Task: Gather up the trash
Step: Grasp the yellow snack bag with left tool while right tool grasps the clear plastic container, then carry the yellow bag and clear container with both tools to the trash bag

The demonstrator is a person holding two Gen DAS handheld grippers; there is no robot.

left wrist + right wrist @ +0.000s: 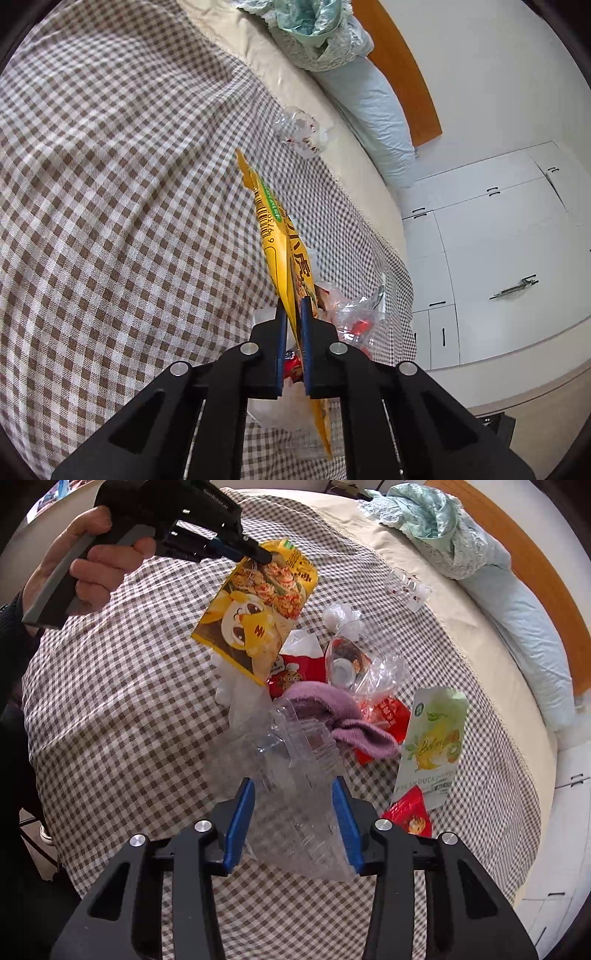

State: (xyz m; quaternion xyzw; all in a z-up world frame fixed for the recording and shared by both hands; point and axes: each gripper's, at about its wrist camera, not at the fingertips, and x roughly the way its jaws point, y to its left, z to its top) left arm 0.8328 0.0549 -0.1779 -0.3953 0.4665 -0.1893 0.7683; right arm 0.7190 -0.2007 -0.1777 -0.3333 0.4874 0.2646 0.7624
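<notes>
Trash: scattered on bed [122,686] w/ checked cover, mid-right of right wrist view.

- Yellow snack bag [275,236]: clamped in left hand-held gripper [291,314], lifted clear of cover.
- Clear plastic tray [295,775]: between pads of right hand-held gripper [293,812], pads touching its sides; judged grasped, not yet lifted.
- Left on bed: red wrappers [388,716], clear bag [365,668], green pouch [432,746], purple cloth [332,712], small clear packet [408,587] near pillow [524,635].
- Progress: early; two items in hand, most still to gather. No bin in sight.
- Views: right wrist view shows whole pile plus hand [92,561] on left tool; left wrist view shows bag edge-on, white cabinets [491,251], pile mostly hidden.
</notes>
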